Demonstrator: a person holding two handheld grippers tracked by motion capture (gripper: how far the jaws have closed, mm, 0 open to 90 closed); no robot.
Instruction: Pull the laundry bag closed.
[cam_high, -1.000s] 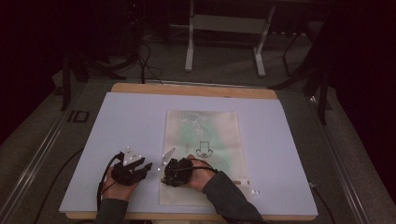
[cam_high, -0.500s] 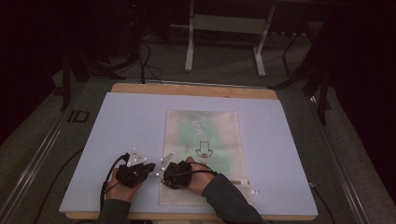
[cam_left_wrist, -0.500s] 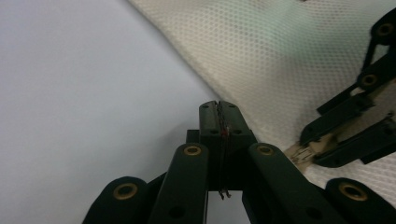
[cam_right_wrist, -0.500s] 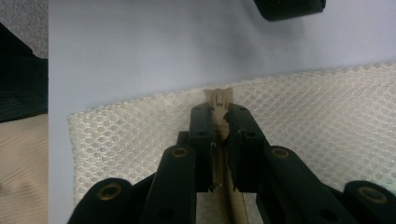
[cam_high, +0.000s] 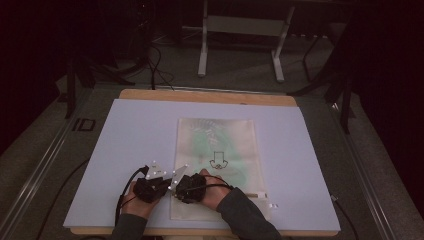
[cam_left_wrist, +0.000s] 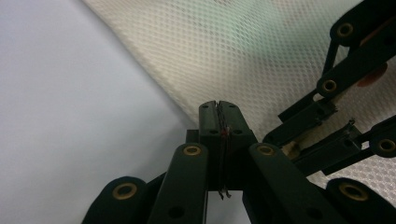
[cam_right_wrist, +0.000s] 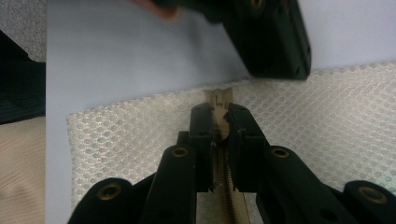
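Since a second ago the left tongs (cam_left_wrist: 218, 109) have closed on the mesh bag's (cam_high: 220, 145) corner, right tongs (cam_right_wrist: 219, 116) pinching its zipper (cam_right_wrist: 219, 100), unzipping yet to start.

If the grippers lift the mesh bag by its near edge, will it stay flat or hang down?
The mesh bag would probably sag: it is thin netting lying limp on the table. It seems light for its size, so it may slide rather than resist. The right gripper, shut on the zipper, holds the firmest part.
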